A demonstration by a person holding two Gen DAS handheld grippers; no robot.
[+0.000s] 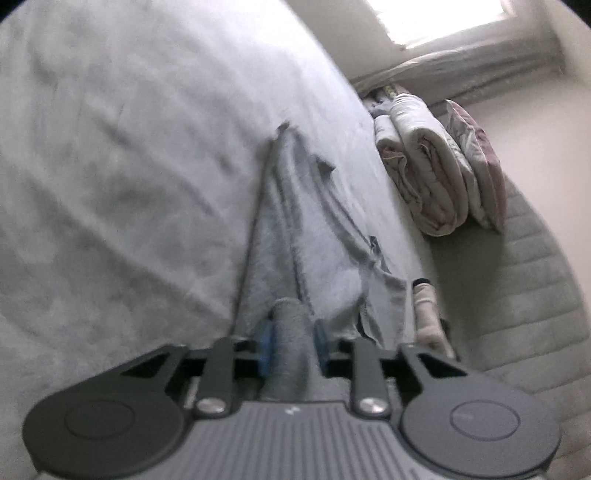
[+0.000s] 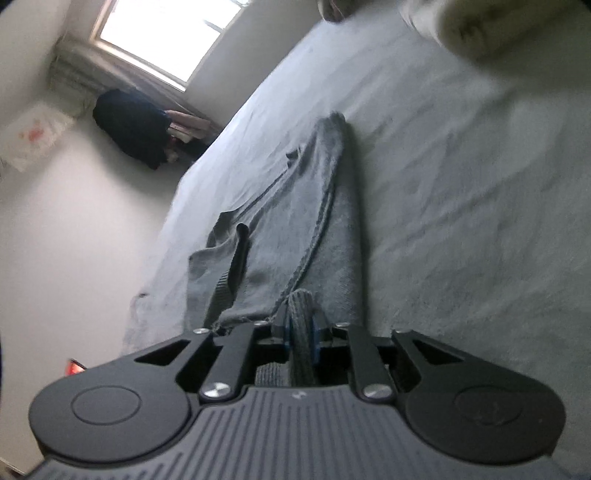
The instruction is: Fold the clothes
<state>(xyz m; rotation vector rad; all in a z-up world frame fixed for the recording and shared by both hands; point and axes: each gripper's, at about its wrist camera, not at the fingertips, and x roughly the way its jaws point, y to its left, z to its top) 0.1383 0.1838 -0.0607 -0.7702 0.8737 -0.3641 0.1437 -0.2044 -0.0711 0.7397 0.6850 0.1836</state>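
Grey knit fabric is clamped in both grippers. In the left wrist view, the left gripper (image 1: 291, 345) is closed on a bunched fold of the grey garment (image 1: 291, 236), which is stretched away from the fingers in a narrowing strip across the pale bed sheet (image 1: 129, 166). Only this view shows a stack of folded bedding (image 1: 439, 166) at the edge of the bed, and a grey ribbed mat (image 1: 528, 288) beside it. In the right wrist view, the right gripper (image 2: 301, 332) is shut tight on a ribbed edge of the same garment (image 2: 295, 229), whose far end is seen resting on the sheet (image 2: 461, 221), with a loose flap turned up on its left side. Only here are a dark bundle (image 2: 133, 125) under the window (image 2: 166, 33) and a blurred pale roll (image 2: 476, 29) at the top edge shown.
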